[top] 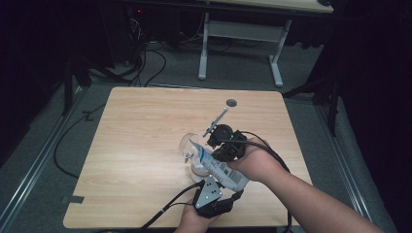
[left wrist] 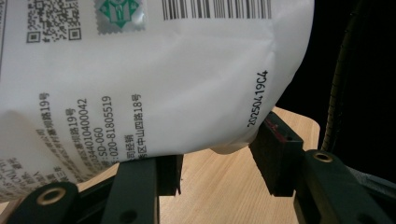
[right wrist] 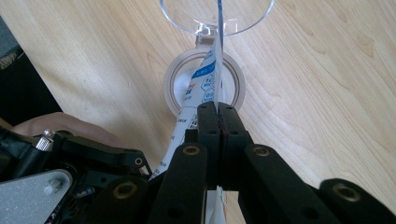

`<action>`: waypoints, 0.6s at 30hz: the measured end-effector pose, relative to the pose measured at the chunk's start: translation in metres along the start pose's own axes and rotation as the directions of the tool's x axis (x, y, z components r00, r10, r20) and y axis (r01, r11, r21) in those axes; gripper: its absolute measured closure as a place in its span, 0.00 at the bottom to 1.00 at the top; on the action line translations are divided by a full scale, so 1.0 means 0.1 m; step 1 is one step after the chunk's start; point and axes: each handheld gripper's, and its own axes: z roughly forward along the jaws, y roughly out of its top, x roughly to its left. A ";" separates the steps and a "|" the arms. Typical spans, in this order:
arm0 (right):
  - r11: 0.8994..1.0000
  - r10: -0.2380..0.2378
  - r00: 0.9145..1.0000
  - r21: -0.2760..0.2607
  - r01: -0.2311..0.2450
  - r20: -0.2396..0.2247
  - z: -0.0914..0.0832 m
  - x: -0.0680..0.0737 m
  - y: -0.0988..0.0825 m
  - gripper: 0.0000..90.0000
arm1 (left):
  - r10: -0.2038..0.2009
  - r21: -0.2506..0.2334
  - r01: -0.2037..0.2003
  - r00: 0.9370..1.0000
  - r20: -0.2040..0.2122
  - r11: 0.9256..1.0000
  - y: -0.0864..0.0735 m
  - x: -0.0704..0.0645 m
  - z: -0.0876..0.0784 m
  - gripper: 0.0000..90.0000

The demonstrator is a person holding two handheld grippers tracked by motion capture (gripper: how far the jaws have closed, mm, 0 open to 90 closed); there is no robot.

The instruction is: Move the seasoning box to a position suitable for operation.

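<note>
Pouring from bag (top: 216,166), pinched edge-on in closed right tongs (right wrist: 218,109) and cradled between wider left tongs (left wrist: 215,161): spout best kept over jar (right wrist: 204,84) just beyond, tilt slow, tabletop (top: 145,126) unspilled.

White plastic pouch (top: 218,167) with blue print, a barcode, QR codes and black lettering; held off the worktop, tilted, lower right of centre in the high view, top corner leaning over the jar's mouth. Seen edge-on in the right gripper view (right wrist: 211,79), pinched flat at mid-frame. Small clear glass jar (top: 198,167) standing upright directly beneath, pale-rimmed round mouth open, hinged clear lid (top: 189,143) swung back just beyond it, upper centre there.
</note>
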 end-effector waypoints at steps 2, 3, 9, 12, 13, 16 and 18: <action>1.000 0.001 1.000 0.000 -0.001 -0.001 0.00 0.00 0.00 1.00 | 0.000 -0.002 0.000 1.000 -0.001 1.000 0.00 0.00 0.00 0.63; 1.000 0.001 1.000 0.000 -0.001 -0.001 0.00 0.00 0.00 1.00 | 0.000 -0.002 0.000 1.000 -0.001 1.000 0.00 0.00 0.00 0.63; 1.000 -0.002 1.000 0.002 0.002 0.000 0.00 0.00 0.00 1.00 | -0.003 -0.003 0.003 1.000 0.000 1.000 0.00 0.00 0.00 0.62; 1.000 -0.002 1.000 0.003 0.002 0.001 0.00 0.00 0.00 1.00 | -0.009 -0.007 0.009 1.000 0.002 1.000 0.00 -0.01 0.00 0.62; 1.000 -0.001 1.000 0.002 0.001 0.000 0.00 0.00 0.00 1.00 | -0.009 -0.007 0.009 1.000 0.002 1.000 0.00 -0.01 0.00 0.62; 1.000 0.001 1.000 0.004 -0.001 0.001 0.00 0.00 0.00 1.00 | -0.008 -0.007 0.008 1.000 0.001 1.000 0.00 -0.01 0.00 0.62; 1.000 -0.002 1.000 0.002 0.002 -0.001 0.00 0.00 0.01 1.00 | -0.008 -0.007 0.008 1.000 0.001 1.000 0.00 -0.01 0.00 0.62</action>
